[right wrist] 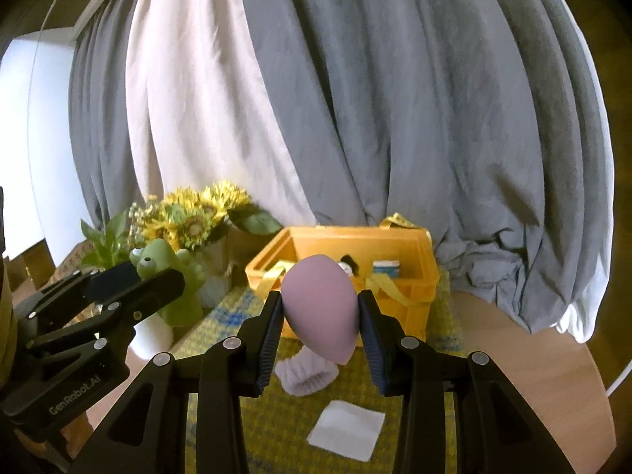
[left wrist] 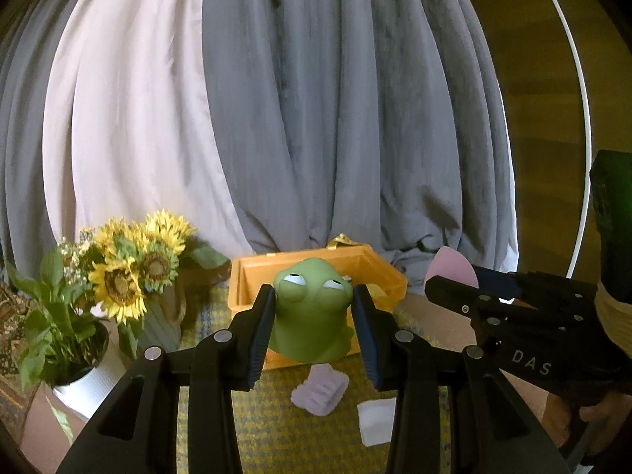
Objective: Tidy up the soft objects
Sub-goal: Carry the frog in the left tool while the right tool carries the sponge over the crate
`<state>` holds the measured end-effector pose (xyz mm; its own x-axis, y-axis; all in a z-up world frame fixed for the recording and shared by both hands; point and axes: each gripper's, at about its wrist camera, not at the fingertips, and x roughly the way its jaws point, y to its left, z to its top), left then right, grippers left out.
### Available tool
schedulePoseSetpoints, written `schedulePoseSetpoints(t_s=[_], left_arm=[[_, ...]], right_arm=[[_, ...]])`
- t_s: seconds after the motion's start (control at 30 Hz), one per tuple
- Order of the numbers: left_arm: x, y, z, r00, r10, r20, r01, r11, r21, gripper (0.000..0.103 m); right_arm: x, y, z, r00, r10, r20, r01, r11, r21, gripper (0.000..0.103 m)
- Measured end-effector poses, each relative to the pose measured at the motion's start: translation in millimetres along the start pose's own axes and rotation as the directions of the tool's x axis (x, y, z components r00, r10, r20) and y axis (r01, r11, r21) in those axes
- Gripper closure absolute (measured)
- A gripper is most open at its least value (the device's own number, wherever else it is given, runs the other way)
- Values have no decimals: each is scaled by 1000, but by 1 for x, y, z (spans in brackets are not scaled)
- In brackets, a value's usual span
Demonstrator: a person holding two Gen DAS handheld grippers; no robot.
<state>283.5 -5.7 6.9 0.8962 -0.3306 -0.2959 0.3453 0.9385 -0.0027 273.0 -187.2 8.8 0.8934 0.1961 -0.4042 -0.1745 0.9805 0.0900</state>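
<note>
Left tool [left wrist: 314, 310], seen through its own camera, is clamped on the green frog toy [left wrist: 312, 312], pads pressing its sides just below the bulging eyes so the soft body hangs upright in the air. It hovers in front of the open orange box [left wrist: 379, 272], which sits on the yellow checked mat [left wrist: 284, 434]; that looks like a carry toward the box. Below lie a pale lilac cloth roll [left wrist: 320, 391] and a white square pad [left wrist: 375, 420], untouched. Sunflowers [left wrist: 134, 264] stand to the left on the desk.

Right tool [right wrist: 320, 316], from its own camera, is closed on the pink egg-shaped sponge [right wrist: 320, 308], gripped across its widest part, pointed end down, probably to keep it from squirting out. The sponge is held aloft just before the box, which already holds a few small items I cannot identify.
</note>
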Motion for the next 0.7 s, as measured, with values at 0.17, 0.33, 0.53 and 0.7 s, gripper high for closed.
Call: schedulePoseSetpoints(t_s=[0.17,0.33,0.53,0.7], left_arm=[[1,5,9,1000,-1,31,1,1000,6,64],[8,10,18,998,3,57,-4,1000,11,64],[21,17,31,996,13,85,-15,1000,17,64],[40,24,41,995,21,94,-24,1000,20,64]], right_arm=[[-3,3,11,999,-16,38,16,1000,-1,64],[2,5,20,998,-23,63,23,1000,-3,64],[14,3,31,997,-17,78,16,1000,12,64],[26,2,42,995,-25,99,24,1000,8,64]])
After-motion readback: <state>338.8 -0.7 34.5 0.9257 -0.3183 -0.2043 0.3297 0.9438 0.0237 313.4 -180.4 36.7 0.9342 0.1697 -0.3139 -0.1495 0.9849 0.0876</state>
